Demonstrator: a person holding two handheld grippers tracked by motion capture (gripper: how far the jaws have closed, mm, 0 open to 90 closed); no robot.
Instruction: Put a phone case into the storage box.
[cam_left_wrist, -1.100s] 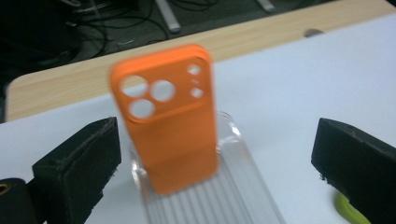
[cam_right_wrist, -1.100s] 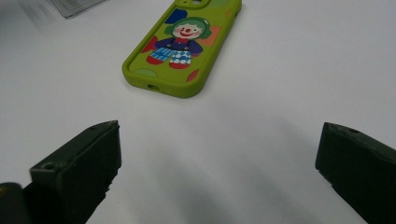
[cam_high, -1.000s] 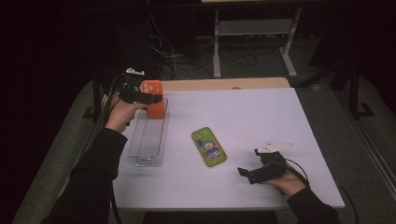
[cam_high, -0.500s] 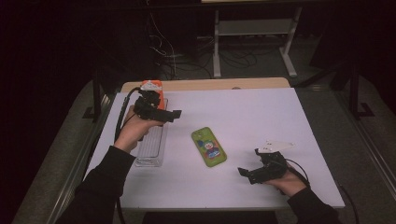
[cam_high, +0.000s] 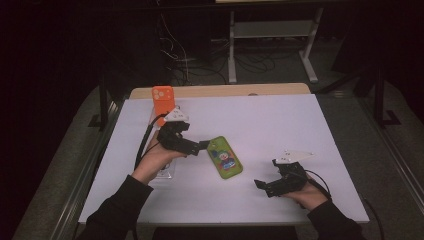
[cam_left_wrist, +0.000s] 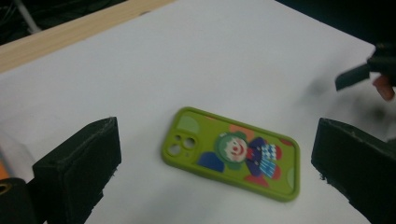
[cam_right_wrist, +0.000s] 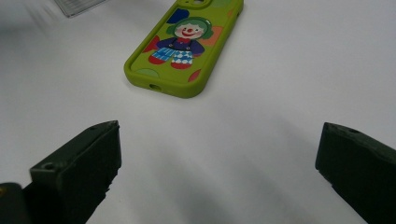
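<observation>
sleeves (cam_high: 125, 205): black, long
left gripper (cam_high: 200, 146): black body, grey three-cornered plate, black cable
jaws: blocky, black

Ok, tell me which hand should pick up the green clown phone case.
Left. The left tongs are open right beside the green clown phone case, which lies between their jaws. The right tongs, also open, sit farther off.

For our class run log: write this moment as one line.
left gripper: open, beside green phone case | right gripper: open, apart | orange phone case: upright at far edge | contact: none seen
</observation>
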